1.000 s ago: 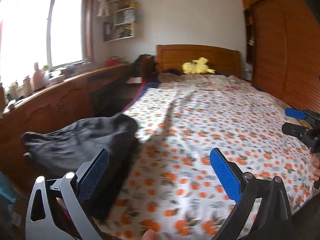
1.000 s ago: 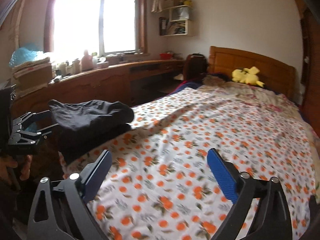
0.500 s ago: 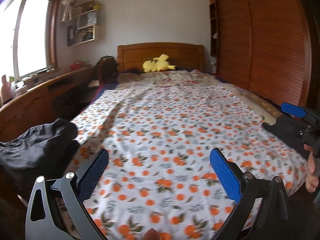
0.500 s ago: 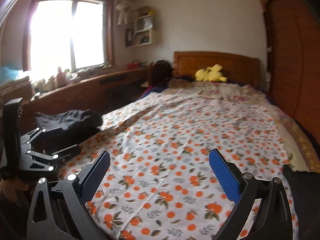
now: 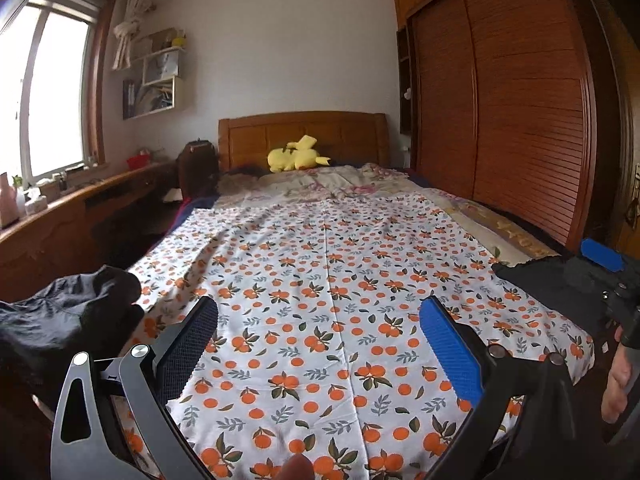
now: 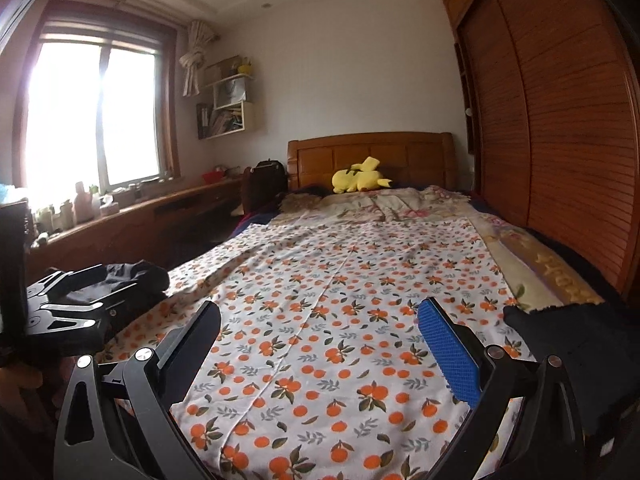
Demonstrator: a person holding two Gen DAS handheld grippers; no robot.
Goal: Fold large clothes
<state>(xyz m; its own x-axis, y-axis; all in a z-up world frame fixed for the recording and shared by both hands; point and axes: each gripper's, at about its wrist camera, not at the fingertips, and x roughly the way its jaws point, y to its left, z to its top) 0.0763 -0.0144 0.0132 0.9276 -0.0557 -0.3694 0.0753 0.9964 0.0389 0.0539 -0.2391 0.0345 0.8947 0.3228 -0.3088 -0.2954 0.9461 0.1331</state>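
Left gripper (image 5: 318, 344): fingers spread, empty, over orange-print sheet (image 5: 340, 280) | right gripper (image 6: 320, 344): fingers spread, empty | black garment (image 5: 64, 320): heaped at sheet's left edge, 9 o'clock of left gripper, apart | dark cloth (image 6: 576, 344): 3 o'clock of right gripper.

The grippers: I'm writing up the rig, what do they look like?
Both match. The left gripper and right gripper each have black angular linkage arms with silver rivet pins, and long flat jaws faced with blue dimpled pads. No cables or sleeves show.
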